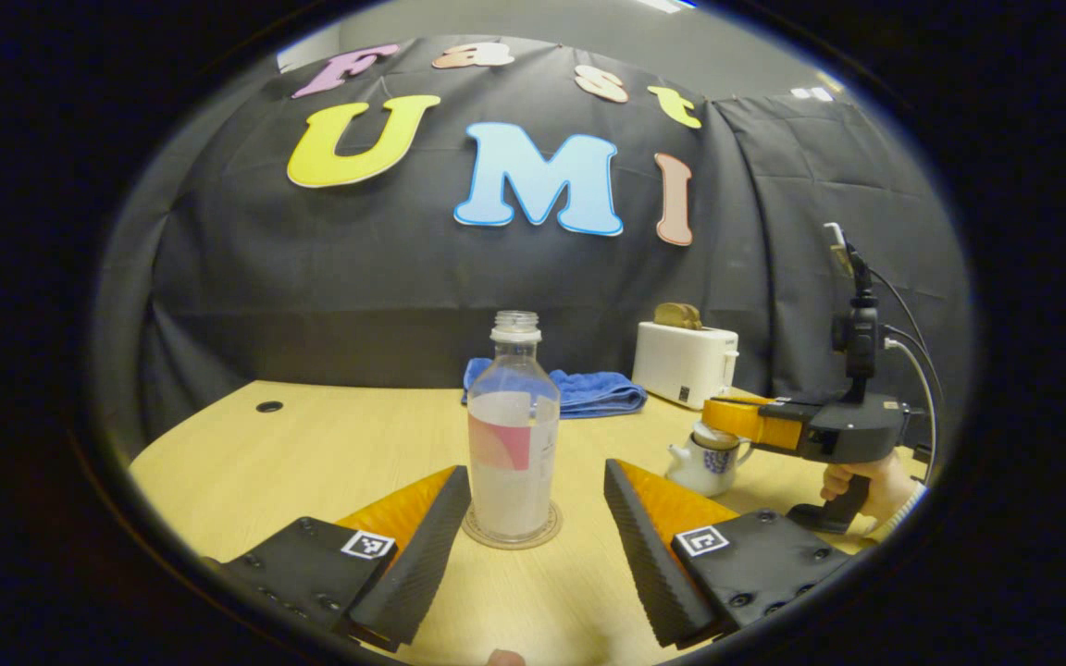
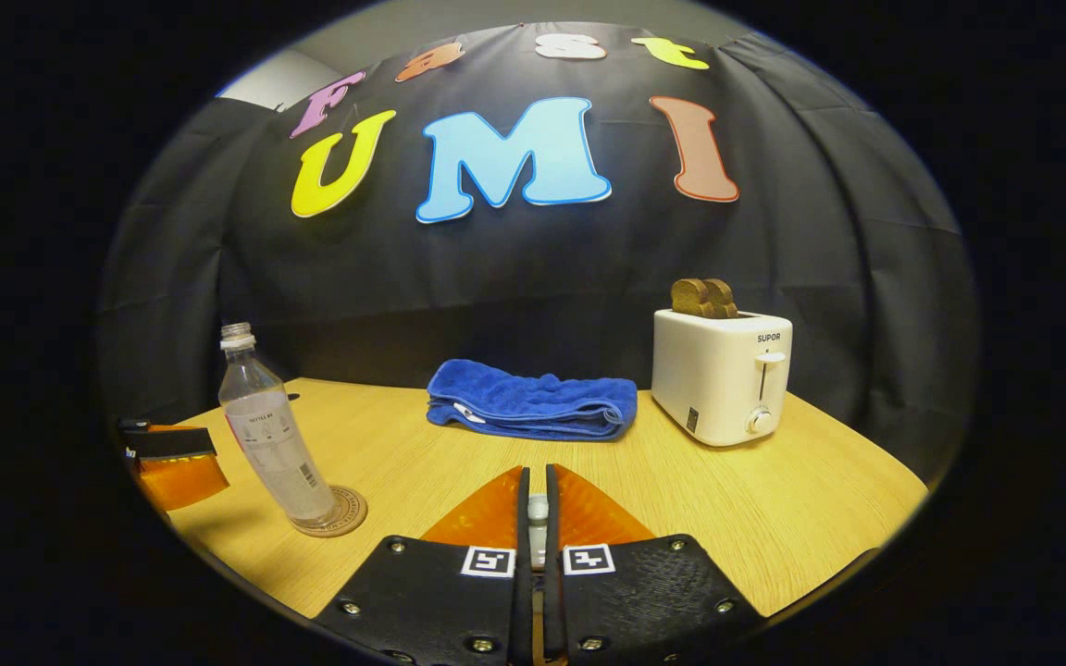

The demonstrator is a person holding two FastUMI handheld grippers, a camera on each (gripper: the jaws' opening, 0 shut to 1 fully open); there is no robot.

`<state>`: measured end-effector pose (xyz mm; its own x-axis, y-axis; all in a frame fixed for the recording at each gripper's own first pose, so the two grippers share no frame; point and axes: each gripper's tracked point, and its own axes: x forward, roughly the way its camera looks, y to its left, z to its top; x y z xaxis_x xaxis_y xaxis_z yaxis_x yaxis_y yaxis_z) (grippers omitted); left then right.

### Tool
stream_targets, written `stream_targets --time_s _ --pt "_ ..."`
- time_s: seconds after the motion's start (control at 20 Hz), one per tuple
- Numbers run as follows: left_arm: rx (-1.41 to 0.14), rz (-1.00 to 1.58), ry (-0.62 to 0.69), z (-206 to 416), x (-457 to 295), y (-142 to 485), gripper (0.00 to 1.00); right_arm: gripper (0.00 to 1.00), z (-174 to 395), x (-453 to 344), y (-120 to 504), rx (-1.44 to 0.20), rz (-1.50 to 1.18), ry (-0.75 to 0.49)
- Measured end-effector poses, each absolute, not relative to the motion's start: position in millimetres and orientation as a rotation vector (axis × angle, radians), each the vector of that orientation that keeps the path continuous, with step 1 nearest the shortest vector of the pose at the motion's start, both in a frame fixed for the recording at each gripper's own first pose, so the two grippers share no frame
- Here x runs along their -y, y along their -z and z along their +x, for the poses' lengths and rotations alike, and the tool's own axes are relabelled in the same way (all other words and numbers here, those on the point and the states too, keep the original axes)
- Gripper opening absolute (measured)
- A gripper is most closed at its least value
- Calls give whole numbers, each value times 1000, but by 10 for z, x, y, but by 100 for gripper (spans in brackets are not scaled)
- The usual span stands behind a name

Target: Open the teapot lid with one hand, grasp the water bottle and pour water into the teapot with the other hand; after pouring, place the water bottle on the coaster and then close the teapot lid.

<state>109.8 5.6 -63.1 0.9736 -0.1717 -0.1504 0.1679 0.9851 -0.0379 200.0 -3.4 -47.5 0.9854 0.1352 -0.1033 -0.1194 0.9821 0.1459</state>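
- Judging by how things lie, I read this as the closing stretch: the water bottle (image 1: 513,433), uncapped and about two-thirds full, stands upright on the round coaster (image 1: 512,536), so pouring and set-down look done.
- My left gripper (image 1: 538,541) is spread wide, its fingers (image 1: 427,546) flanking the bottle without touching it; I take that as released.
- Off to the right in the left gripper view sits the small white teapot (image 1: 704,462) with blue pattern; my right gripper (image 1: 727,416) reaches over its top.
- In the right gripper view that gripper (image 2: 538,518) is clenched nearly flat on a small pale piece, which I judge to be the lid knob (image 2: 538,513). Whether the lid is seated yet I cannot tell.
- What is left, as I see it: settle the lid and let go.
- Farther back on the light wooden surface (image 2: 774,499) lie a folded blue towel (image 2: 533,400) and a white toaster (image 2: 721,375) holding bread slices (image 2: 704,298).
- Black cloth walls off the booth behind.
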Motion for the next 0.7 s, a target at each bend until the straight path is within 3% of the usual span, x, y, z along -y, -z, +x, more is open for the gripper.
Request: stream_targets --time_s 0.35,0.5,0.6,0.7 --pt "-154 -40 188 1054 -40 638 96 7 1995 -2 533 -131 141 -125" --pt "-159 -44 183 1037 -70 654 96 15 1973 3 506 -127 124 -122" --pt "-154 -38 176 1020 -86 623 96 27 1911 -3 401 -106 118 -121" --pt "-135 -23 172 982 -78 541 96 48 1806 6 230 -62 88 -106"
